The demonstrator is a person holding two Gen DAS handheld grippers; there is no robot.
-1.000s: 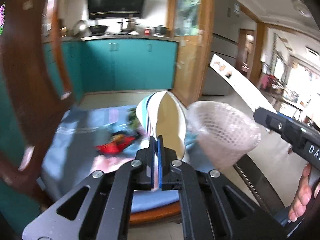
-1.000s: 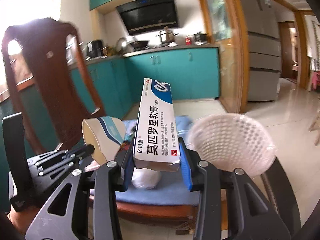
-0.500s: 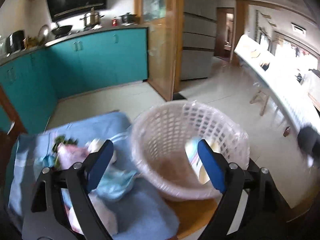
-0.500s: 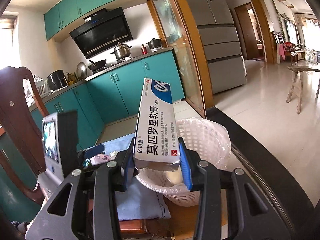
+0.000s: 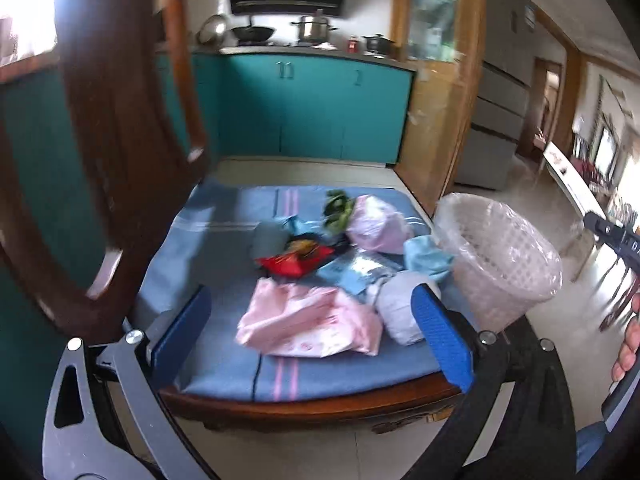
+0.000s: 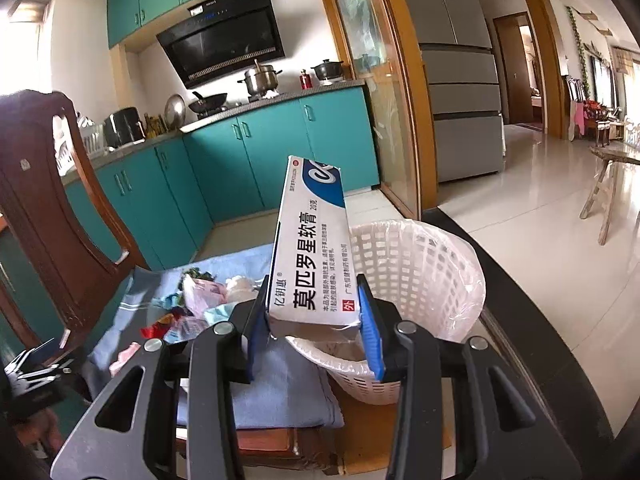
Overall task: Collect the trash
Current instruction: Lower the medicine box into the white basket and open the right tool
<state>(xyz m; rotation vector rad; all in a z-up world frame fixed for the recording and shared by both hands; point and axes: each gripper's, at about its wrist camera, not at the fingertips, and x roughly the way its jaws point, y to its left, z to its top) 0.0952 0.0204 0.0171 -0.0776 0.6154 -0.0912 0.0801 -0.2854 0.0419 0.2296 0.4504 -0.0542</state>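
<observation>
1. Chair back (image 5: pixel 120 140), dark carved wood, fills the upper left of the left wrist view; below it the blue cushion (image 5: pixel 224 272) spreads over the seat.

2. Left gripper (image 5: pixel 312 332) stands wide apart with nothing between the pads – its jaws have just been opening. It points down and forward at the litter.

3. Trash lies at the centre of that view: a pink wrapper (image 5: pixel 308 324) directly between the open pads and nearest them, a red packet (image 5: pixel 296 262) further up the frame, a white crumpled bag (image 5: pixel 398 312) touching the right pad's line, a pale pink bag (image 5: pixel 376 224) and a light blue scrap (image 5: pixel 426 254) beyond.

4. Basket (image 5: pixel 496 264), white mesh with a clear liner, sits at the right edge of the seat, just beside the pile.

5. Right gripper (image 6: pixel 316 320) is clamped on the ointment box (image 6: pixel 310 248). The box's long axis runs up the frame along the fingers, tilting slightly right; its lower end is in the pads.

6. The deciding relation, as I judge it – the basket's (image 6: pixel 420 280) mouth lies just behind and right of the box, lower centre-right in the right wrist view, so this hand is the nearer one for a drop. A short forward reach over the rim looks sufficient before letting go.
</observation>
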